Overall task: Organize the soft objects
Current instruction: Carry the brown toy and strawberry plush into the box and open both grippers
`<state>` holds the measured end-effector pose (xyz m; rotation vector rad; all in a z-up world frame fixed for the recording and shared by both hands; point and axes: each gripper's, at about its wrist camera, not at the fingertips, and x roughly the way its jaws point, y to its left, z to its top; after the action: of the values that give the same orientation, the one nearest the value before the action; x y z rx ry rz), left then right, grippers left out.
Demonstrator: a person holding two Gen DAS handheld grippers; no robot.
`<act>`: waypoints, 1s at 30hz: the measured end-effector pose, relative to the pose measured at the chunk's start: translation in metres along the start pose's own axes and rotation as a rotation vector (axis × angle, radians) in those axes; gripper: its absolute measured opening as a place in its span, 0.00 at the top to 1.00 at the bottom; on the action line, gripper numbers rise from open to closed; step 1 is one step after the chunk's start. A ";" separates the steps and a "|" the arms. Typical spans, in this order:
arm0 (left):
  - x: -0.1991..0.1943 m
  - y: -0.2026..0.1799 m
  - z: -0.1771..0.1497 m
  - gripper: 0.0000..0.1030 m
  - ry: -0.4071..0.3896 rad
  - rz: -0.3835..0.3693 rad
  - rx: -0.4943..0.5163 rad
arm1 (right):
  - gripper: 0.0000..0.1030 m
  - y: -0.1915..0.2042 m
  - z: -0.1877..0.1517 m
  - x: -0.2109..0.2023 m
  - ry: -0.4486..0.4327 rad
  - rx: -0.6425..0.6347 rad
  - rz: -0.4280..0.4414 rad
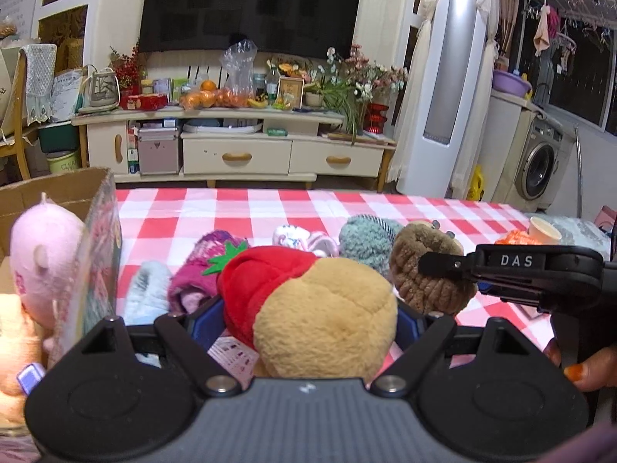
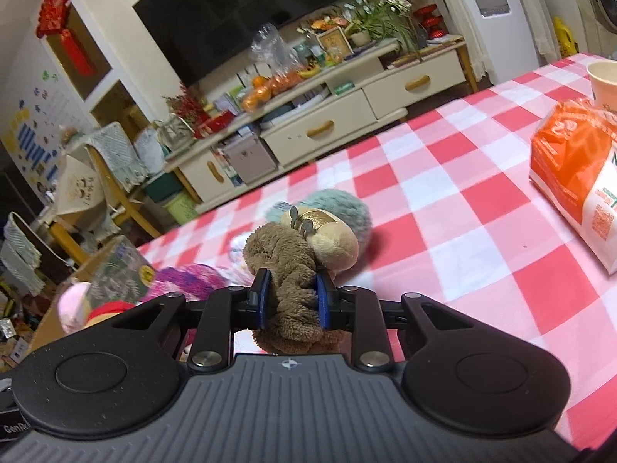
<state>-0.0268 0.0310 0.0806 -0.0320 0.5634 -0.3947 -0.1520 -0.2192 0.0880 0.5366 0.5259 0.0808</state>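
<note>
A living room lies ahead of me, with a dark television [image 1: 250,4] over a cream cabinet [image 1: 235,142] at twelve o'clock, and under my grippers a table in a red-and-white checked cloth [image 1: 270,208]. At nine o'clock from my left gripper stands an open cardboard box [image 1: 58,189] with a pale pink plush toy [image 1: 42,254] inside. My left gripper [image 1: 308,324] has its blue pads spread wide around a tan plush toy with a red cap [image 1: 308,301]; they look pressed to its sides, though its bulk hides the contact. My right gripper [image 2: 293,301] is pinched nearly closed on a shaggy brown plush toy [image 2: 287,270] with a smooth beige face, held just over the cloth. Beyond it at twelve o'clock lies a fuzzy grey-green plush [image 2: 335,204], and at nine o'clock a magenta knitted piece [image 2: 189,277]. At two o'clock sit an orange-and-white packet [image 2: 574,169] and a paper cup [image 2: 603,81].
</note>
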 end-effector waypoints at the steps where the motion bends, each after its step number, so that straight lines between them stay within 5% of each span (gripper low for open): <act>1: -0.004 0.002 0.001 0.18 -0.010 -0.002 -0.003 | 0.71 0.003 0.000 -0.001 -0.005 0.000 0.008; 17: -0.063 0.049 0.018 0.18 -0.182 0.019 -0.075 | 0.71 0.067 0.002 0.003 -0.019 -0.128 0.162; 23: -0.085 0.079 0.022 0.18 -0.234 0.091 -0.119 | 0.71 0.094 0.002 0.020 0.010 -0.172 0.230; 30: -0.096 0.113 0.020 0.18 -0.235 0.262 -0.117 | 0.71 0.139 0.006 0.047 0.041 -0.239 0.317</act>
<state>-0.0499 0.1700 0.1317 -0.1141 0.3517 -0.1006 -0.0999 -0.0927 0.1416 0.3806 0.4598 0.4526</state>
